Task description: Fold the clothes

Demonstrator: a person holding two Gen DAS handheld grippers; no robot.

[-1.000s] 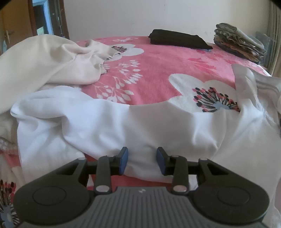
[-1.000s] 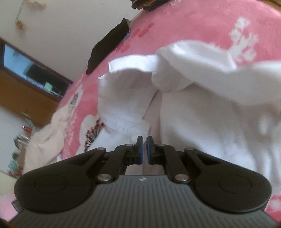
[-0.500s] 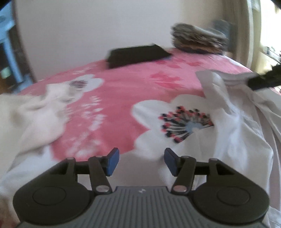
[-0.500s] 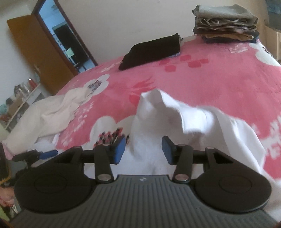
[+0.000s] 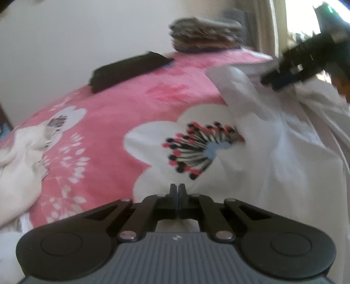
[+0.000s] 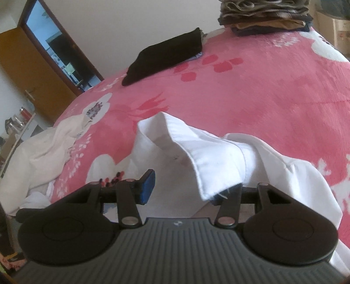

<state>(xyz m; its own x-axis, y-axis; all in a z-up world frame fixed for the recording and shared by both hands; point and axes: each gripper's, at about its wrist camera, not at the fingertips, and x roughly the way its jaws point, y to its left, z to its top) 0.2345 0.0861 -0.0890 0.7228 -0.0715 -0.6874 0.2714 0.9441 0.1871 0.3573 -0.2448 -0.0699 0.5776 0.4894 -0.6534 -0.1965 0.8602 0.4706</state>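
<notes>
Shirt [image 6: 218,157] nearest on bedspread [image 6: 262,87]; folded garment [image 6: 166,56] and stack [image 6: 264,15] behind.

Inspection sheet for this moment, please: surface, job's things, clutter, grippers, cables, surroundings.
Surface: pink floral bed cover.
Job's things: white shirt, rumpled, unfolded, at the near edge.
Clutter: cream garment bunched at the left; black folded garment and stack of folded clothes at the far side.
Grippers: left hand-held gripper shut over white cloth; whether it pinches any cannot be told. Right hand-held gripper open, jaws just opened; a shirt cuff drapes over one finger, not clamped.
Cables: nothing seen.
Surroundings: wooden door, open doorway, pale wall.
</notes>
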